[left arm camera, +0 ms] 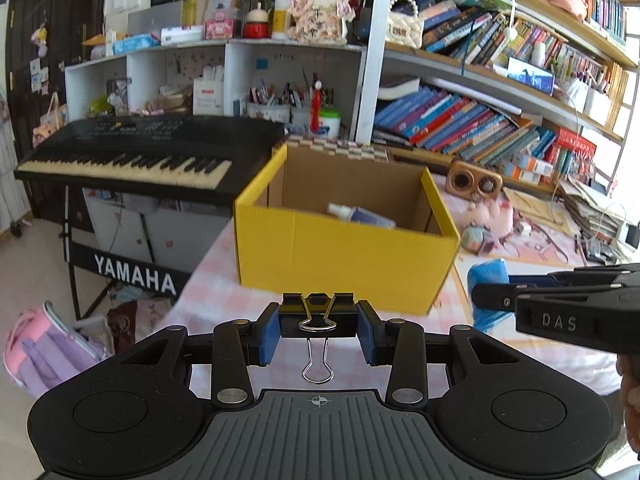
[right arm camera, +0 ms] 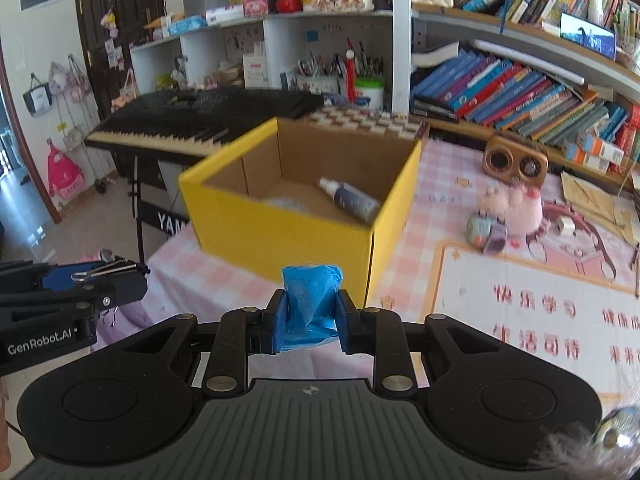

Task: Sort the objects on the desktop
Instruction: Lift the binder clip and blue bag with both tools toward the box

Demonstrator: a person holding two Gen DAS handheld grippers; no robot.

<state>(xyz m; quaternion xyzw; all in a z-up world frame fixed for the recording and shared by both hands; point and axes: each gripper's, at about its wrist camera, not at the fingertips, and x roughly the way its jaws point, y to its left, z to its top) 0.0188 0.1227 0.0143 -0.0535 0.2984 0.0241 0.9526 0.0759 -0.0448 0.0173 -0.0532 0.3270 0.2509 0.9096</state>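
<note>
both loads are in transit short of the yellow box (right arm camera: 280, 236): left gripper (left arm camera: 318, 326) clamped on a black binder clip (left arm camera: 318, 316), right gripper (right arm camera: 310, 320) clamped on a blue packet (right arm camera: 310, 304); next, judged, carry each over the rim and release beside the spray bottle (right arm camera: 352, 200).

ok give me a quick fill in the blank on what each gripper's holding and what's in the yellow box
1. The left gripper is shut on a black binder ____.
2. The right gripper clamps a crumpled ____-coloured plastic bundle.
3. A spray ____ lies on its side inside the yellow box.
4. Left of the box stands a black Yamaha ____.

Missing words: clip; blue; bottle; keyboard
</note>
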